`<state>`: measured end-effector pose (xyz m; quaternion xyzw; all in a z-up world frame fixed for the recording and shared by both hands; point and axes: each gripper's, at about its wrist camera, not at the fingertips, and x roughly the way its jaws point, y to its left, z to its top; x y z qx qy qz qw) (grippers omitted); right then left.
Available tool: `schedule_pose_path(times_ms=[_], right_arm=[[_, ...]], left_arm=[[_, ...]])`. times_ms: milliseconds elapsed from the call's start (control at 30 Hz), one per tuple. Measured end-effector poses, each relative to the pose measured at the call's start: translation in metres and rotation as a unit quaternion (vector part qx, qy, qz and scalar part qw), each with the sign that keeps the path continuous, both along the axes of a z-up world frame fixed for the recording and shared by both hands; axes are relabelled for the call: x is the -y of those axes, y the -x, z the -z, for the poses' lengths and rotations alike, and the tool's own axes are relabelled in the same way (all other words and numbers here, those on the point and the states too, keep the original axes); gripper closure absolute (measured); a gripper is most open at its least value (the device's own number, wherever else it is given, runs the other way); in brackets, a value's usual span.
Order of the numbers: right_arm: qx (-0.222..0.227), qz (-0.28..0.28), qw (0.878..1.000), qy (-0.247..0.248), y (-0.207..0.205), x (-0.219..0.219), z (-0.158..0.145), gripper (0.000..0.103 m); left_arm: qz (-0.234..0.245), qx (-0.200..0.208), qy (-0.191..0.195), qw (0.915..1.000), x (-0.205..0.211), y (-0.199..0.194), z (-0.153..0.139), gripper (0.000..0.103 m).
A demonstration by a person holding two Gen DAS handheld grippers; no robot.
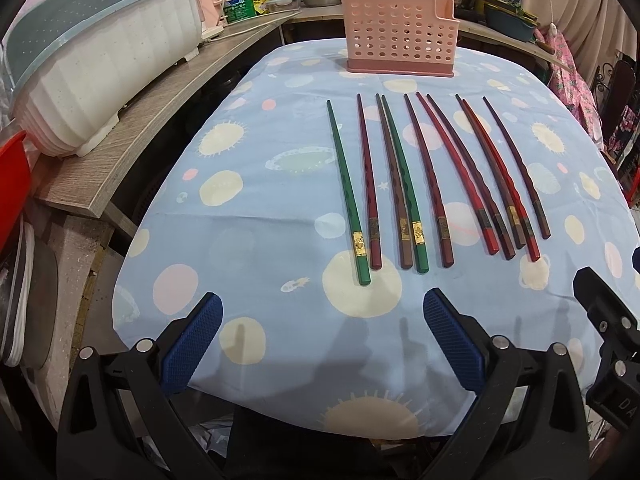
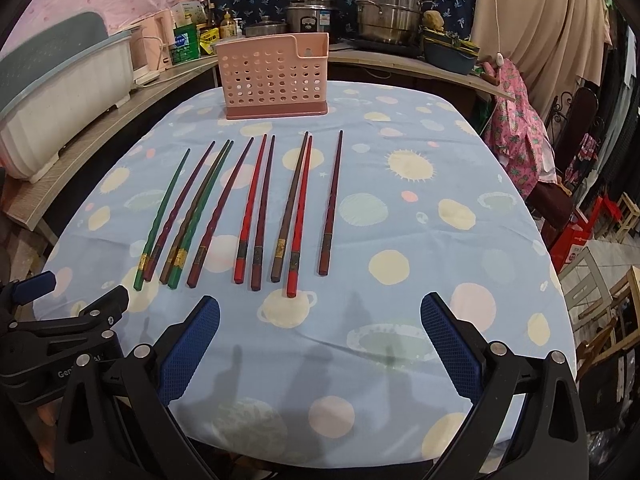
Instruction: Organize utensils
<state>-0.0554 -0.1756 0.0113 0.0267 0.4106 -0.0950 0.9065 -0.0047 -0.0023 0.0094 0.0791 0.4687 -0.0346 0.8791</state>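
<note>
Both grippers hover low over the near table edge: left gripper (image 1: 322, 306) and right gripper (image 2: 320, 308), jaws spread wide, empty. Ten chopsticks (image 1: 412, 184) lie in a row on the tablecloth (image 1: 248, 208), pink holder (image 1: 398, 36) beyond. Holder's inside hidden.

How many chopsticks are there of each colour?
Green chopsticks: 2
Bright red chopsticks: 2
Brown chopsticks: 2
Dark maroon chopsticks: 4
Total: 10, all lying on the tablecloth. The pink holder has none showing yet.
</note>
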Motion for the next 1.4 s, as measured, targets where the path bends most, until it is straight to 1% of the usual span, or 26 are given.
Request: schedule_pose_path(times_ms=[1400], right_arm=[[0.002, -0.005, 1.0, -0.006, 0.0043, -0.0023, -0.002, 0.007]], left_arm=[[0.002, 0.004, 0.001, 1.0, 0.0013, 0.0054, -0.0014, 0.007]])
